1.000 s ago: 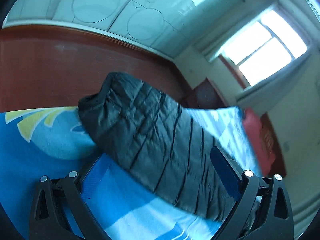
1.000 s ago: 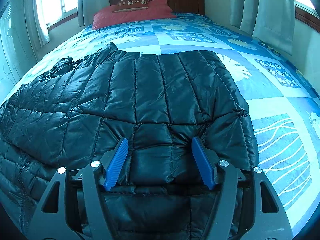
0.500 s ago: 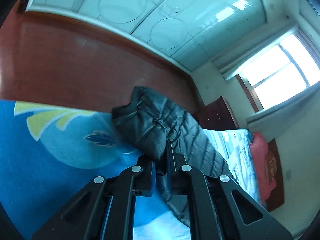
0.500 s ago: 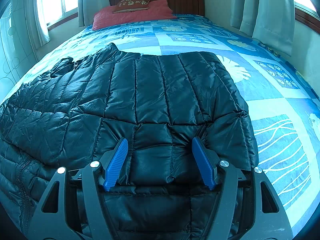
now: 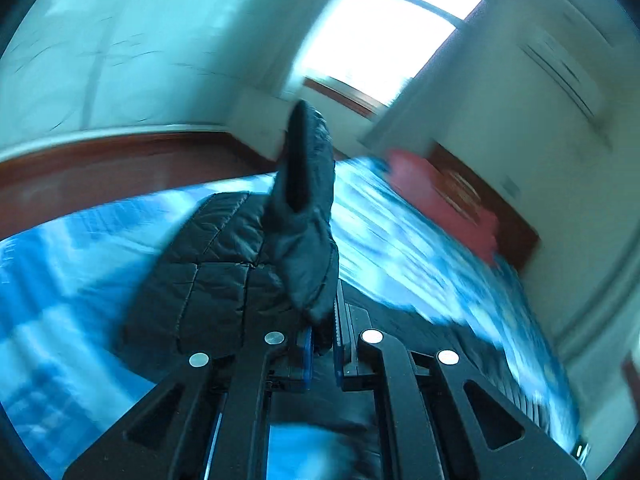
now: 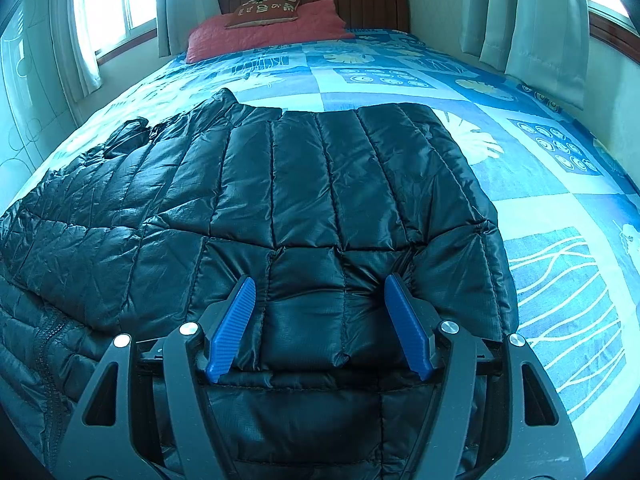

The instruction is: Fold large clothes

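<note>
A black quilted puffer jacket (image 6: 304,184) lies spread on the blue patterned bed. My right gripper (image 6: 320,292) is open, its blue fingers (image 6: 234,320) resting on the jacket's near part, one to each side of a puffed panel. My left gripper (image 5: 322,344) is shut on the jacket's sleeve (image 5: 308,216) and holds it lifted, the cuff end standing up above the rest of the jacket (image 5: 208,264). The left wrist view is blurred by motion.
The bed's blue sheet (image 6: 560,240) stretches to the right of the jacket. A red pillow (image 6: 264,28) with a small cushion lies by the wooden headboard (image 6: 360,0). Curtains (image 6: 532,12) and windows flank the bed. A wooden sideboard (image 5: 100,176) runs along the bed's left side.
My left gripper closed on the sleeve, then lifted and swung it toward the jacket's body, turning to face the headboard. My right gripper has stayed open in place.
</note>
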`<state>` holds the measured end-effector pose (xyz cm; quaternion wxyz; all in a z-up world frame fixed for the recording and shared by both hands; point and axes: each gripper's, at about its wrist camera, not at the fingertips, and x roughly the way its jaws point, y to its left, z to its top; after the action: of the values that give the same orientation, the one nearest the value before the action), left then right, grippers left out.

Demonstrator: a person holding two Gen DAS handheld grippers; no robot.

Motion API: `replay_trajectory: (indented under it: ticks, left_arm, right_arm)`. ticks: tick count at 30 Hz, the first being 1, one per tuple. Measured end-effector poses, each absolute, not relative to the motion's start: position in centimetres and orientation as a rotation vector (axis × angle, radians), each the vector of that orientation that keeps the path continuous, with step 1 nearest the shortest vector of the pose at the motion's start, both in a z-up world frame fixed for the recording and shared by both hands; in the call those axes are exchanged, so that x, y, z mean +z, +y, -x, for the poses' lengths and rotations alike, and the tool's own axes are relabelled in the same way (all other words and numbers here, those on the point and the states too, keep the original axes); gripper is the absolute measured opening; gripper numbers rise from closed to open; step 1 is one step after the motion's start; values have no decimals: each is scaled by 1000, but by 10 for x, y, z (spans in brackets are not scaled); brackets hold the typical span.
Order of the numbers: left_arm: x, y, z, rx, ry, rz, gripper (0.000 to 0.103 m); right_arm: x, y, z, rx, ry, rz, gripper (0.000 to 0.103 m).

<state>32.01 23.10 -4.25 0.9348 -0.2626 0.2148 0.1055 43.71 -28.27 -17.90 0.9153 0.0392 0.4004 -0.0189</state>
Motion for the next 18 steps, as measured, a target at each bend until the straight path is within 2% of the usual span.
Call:
replay_trajectory:
  ticks: [9,18]
  left_arm:
    - [-62,43,-386,-20,589,304,7]
    - [-93,-71,-413,-167,696,180,10]
  right_arm:
    - [-180,-285,-437,-25,819,-98,69]
    - [-180,-287,-436,-6,813,-117,71]
